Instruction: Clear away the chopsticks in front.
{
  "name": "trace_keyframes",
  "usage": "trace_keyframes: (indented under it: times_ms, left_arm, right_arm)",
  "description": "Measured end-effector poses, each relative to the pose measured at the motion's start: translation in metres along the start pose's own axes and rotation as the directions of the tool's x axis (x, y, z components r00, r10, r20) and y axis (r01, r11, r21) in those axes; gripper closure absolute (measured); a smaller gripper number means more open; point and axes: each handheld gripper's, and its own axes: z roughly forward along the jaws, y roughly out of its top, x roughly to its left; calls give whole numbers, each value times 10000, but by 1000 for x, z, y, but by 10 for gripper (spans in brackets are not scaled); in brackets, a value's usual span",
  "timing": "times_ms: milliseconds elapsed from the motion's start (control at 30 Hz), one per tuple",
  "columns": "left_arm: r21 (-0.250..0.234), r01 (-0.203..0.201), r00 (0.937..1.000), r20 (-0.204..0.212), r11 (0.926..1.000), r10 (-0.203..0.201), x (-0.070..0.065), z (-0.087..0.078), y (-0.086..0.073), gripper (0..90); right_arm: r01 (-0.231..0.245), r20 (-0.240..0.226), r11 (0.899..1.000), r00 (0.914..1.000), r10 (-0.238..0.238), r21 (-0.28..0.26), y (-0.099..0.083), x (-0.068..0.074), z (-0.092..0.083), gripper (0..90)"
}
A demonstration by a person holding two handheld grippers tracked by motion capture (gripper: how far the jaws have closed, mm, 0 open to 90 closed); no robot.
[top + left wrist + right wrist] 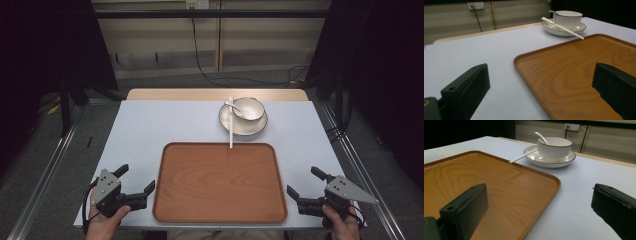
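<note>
The wooden tray (220, 182) lies flat on the white table (145, 125), right in front of me, its near edge close to the table's near edge. It lies between my two grippers, nearer to them than anything else, and neither touches it.

My left gripper (136, 179) sits at the tray's left side, held low over the table in my left hand (102, 222). Its jaws stand wide apart with nothing between them; in the left gripper view one jaw hangs over the white surface and the other over the tray's near left corner (574, 75).

My right gripper (306, 181) mirrors it at the tray's right side, in my right hand (342, 225). Its jaws are spread just as wide and grip nothing; one stands over the tray (486, 182), the other over the bare table.

Beyond the tray's far edge stands a white plate (242, 125) with a white bowl (248, 108) on it. A spoon (231, 105) rests in the bowl, its handle leaning over the rim. White chopsticks (231, 127) lie across the plate's left rim, their tip reaching the tray's far edge; whether it touches the rim I can't quite make out.
</note>
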Motion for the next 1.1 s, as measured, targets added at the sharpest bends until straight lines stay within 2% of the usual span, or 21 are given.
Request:
trace_keyframes:
  times_ms: [233, 333, 433, 500, 600, 667, 733, 833, 867, 900, 933, 967, 1067, 1100]
  left_arm:
    - [63, 154, 9998, -158, 9999, -153, 2, 2, 0, 21]
    - [-19, 47, 10000, -48, 10000, -47, 1, 3, 1, 23]
    - [224, -28, 10000, 1, 9997, 28, 0, 9, 2, 32]
    - [354, -88, 9998, 159, 9993, 83, -1, 13, 3, 34]
    - [537, -100, 9999, 136, 9985, 92, -4, 15, 2, 51]
    - [536, -84, 9998, 186, 9985, 74, -5, 15, 1, 51]
    - [487, 198, 9996, 213, 9986, -208, -7, 15, 2, 50]
    - [270, 15, 9992, 402, 9996, -26, -20, 17, 5, 50]
    - [338, -229, 9987, 465, 9992, 213, -23, 18, 7, 50]
    - [338, -229, 9987, 465, 9992, 213, -23, 18, 7, 50]
    - [349, -440, 9983, 405, 9984, 426, -25, 19, 8, 50]
    - [314, -411, 9977, 561, 9987, 393, -27, 22, 10, 52]
    - [259, -350, 9974, 636, 9991, 333, -28, 27, 11, 77]
    - [337, -413, 9978, 535, 9986, 394, -28, 30, 12, 77]
  right_arm:
    - [107, 38, 9998, 9999, -108, 173, -1, -1, 2, 4]
    - [109, 74, 9998, 9999, -110, 166, -1, -2, 3, 3]
    - [133, 122, 9998, 9998, -136, 177, -1, -2, 6, 2]
    - [157, 23, 9996, 9999, -158, 217, -1, -1, 8, 2]
    - [255, -120, 9991, 9996, -251, 344, -1, 2, 9, 2]
    - [316, -89, 9990, 9995, -313, 304, -1, 2, 9, 2]
    - [452, -174, 9982, 9989, -445, 385, -1, 4, 9, 2]
    - [469, -254, 9982, 9986, -460, 363, 0, 6, 10, 1]
    - [501, -269, 9981, 9984, -492, 352, 1, 7, 10, 1]
    - [543, -333, 9980, 9980, -532, 335, 1, 8, 11, 1]
    - [524, -361, 9980, 9980, -511, 362, 1, 10, 11, 1]
    - [580, -384, 9977, 9977, -567, 354, 1, 11, 12, 1]
    - [624, -401, 9969, 9974, -606, 474, 1, 12, 13, 1]
    - [624, -401, 9969, 9974, -606, 474, 1, 12, 13, 1]
